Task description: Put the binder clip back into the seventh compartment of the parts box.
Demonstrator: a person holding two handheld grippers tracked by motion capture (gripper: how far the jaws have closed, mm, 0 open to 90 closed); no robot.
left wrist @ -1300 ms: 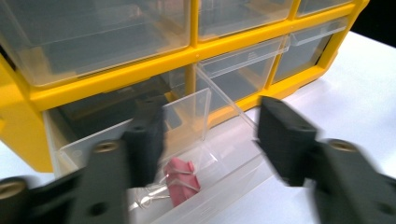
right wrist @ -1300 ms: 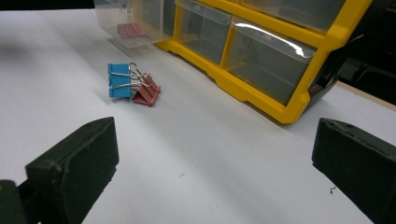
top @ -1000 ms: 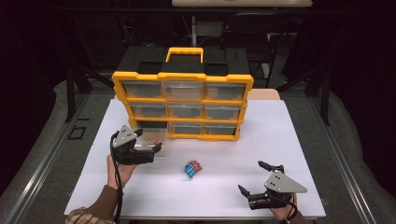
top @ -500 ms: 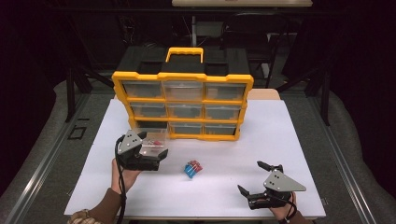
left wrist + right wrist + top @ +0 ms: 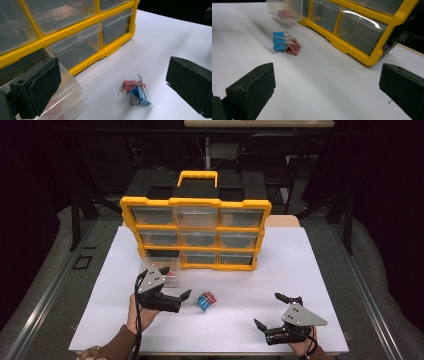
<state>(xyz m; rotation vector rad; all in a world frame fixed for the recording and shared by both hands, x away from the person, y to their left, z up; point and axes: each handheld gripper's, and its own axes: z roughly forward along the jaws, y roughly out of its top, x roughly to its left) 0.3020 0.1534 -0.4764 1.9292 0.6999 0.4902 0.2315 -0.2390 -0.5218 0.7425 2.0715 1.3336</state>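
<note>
A blue and a pink binder clip (image 5: 206,300) lie touching on the white table (image 5: 300,270); the left gripper view shows the clips (image 5: 137,91) ahead of its jaws. My left gripper (image 5: 175,282) is just left of them, open; its jaws have just been opening, with nothing between the pads. A clear drawer (image 5: 161,270) with red clips inside stands on the table beside the left jaw. My right gripper (image 5: 267,310) rests open near the front right. From there the blue clip (image 5: 278,41) and pink clip (image 5: 293,47) lie far ahead.
A yellow organizer (image 5: 196,202) with clear drawers stands upright behind the clips; its bottom-left slot is vacant. In the left gripper view the pulled-out drawer (image 5: 62,105) sits under the left jaw. Bare table lies between the two grippers; the front edge is close.
My left gripper has moved right and toward the front edge, nearer the clips, uncovering the clear drawer. The right gripper has stayed put.
</note>
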